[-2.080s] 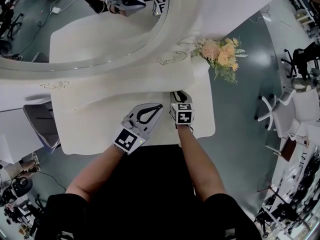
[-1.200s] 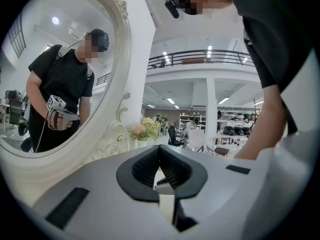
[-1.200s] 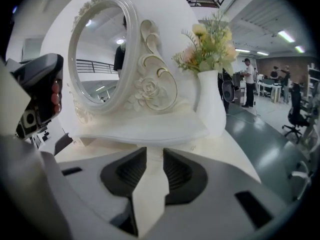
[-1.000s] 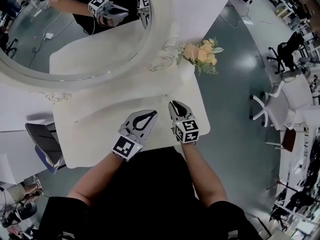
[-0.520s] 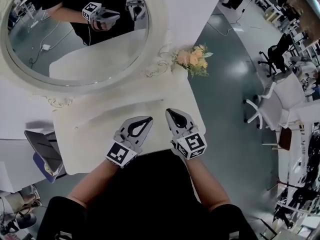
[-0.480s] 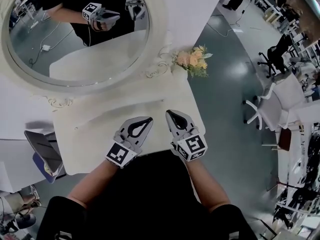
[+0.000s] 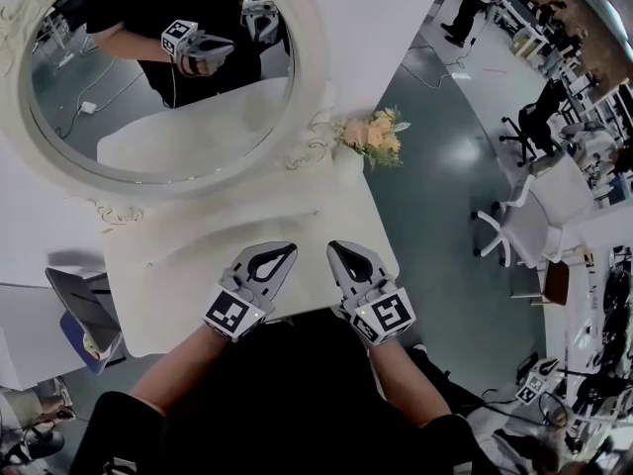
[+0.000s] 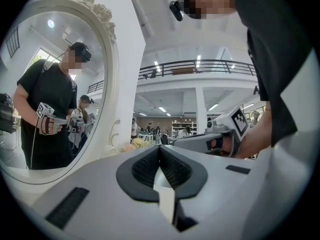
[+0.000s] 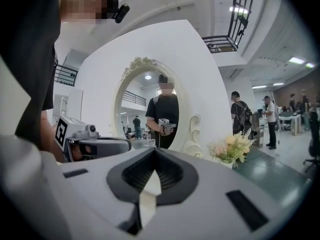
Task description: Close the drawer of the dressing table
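Observation:
The white dressing table (image 7: 178,260) stands under an oval mirror (image 7: 148,97). No drawer front shows in any view; the tabletop and the person's dark clothes hide the front. My left gripper (image 7: 288,249) and right gripper (image 7: 335,248) hover side by side over the table's near edge, pointing level toward the mirror. Both are shut with nothing between the pads. In the left gripper view the shut jaws (image 8: 160,148) face the mirror (image 8: 55,94), with the right gripper (image 8: 220,136) alongside. The right gripper view shows its shut jaws (image 9: 155,153) and the left gripper (image 9: 92,145).
A vase of peach flowers (image 7: 371,135) stands at the table's back right corner, also seen as flowers (image 9: 232,148). A grey chair (image 7: 84,310) is left of the table. White office chairs (image 7: 529,216) and several people are off to the right.
The right gripper has come up from the table's front edge, where it pointed down, and now lies level beside the left. The left gripper rose slightly. The head view tilted up toward the mirror.

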Motion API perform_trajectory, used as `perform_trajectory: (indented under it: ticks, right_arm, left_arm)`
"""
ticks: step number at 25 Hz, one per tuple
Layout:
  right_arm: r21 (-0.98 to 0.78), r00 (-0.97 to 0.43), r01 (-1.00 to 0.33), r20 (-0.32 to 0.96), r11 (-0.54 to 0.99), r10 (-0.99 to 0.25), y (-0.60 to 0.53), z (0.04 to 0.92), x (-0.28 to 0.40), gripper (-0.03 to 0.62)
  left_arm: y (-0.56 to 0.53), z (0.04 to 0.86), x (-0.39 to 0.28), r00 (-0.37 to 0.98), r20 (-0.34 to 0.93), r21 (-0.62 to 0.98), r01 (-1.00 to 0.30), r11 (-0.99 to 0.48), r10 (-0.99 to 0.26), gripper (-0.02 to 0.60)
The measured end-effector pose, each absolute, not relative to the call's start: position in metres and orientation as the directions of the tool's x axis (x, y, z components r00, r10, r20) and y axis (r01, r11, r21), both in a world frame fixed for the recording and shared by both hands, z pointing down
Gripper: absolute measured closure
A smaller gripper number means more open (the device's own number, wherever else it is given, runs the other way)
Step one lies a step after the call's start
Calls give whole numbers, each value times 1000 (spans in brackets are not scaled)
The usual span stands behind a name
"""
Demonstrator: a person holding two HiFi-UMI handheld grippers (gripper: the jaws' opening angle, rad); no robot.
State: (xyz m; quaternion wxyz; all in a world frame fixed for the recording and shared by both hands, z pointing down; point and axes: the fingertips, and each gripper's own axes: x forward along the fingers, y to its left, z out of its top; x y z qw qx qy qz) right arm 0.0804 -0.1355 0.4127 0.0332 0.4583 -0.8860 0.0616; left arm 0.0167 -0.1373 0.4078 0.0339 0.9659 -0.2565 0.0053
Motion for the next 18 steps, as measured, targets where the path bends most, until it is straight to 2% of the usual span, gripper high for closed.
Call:
perform_trajectory:
  ticks: [18]
  right_arm:
    - [-50,-597,-802,87,595,-798,-135,392,84,592]
  left_arm:
    - [-141,395,23,869,16,29,-495,-868,-495,588]
